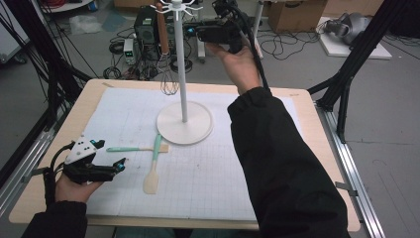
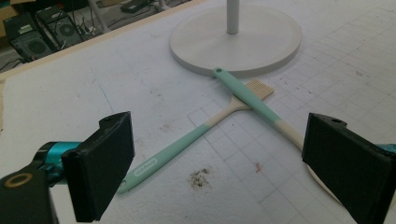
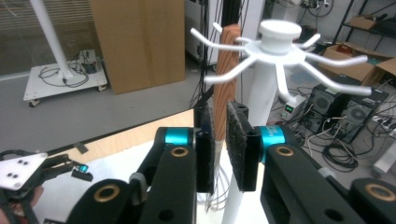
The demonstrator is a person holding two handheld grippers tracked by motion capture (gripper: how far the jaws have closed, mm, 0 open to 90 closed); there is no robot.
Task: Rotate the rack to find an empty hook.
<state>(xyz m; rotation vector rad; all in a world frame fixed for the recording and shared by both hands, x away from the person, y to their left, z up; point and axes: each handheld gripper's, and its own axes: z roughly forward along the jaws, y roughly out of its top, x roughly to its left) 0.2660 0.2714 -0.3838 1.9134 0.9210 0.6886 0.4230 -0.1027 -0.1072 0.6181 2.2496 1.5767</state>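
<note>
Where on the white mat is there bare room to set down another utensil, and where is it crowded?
Free: the mat between the crossed spatulas and the right sleeve, and the far-left corner beyond the left gripper. Crowded: around the stand's base, where the spatulas meet it and the whisk hangs.

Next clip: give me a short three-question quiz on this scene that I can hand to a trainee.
1. True or false: the whisk lies flat on the mat.
2. The two mint-handled utensils lie: A) crossed; B) side by side, apart; C) standing in a cup.
3. Which hand-held gripper is up at the hooks of the white stand?
Key:
1. False: it hangs from one of the stand's hooks.
2. A, close to the stand's base.
3. The right hand-held gripper, with its jaws on either side of the whisk's wooden handle. The left hand-held gripper is open, low over the mat.
</note>
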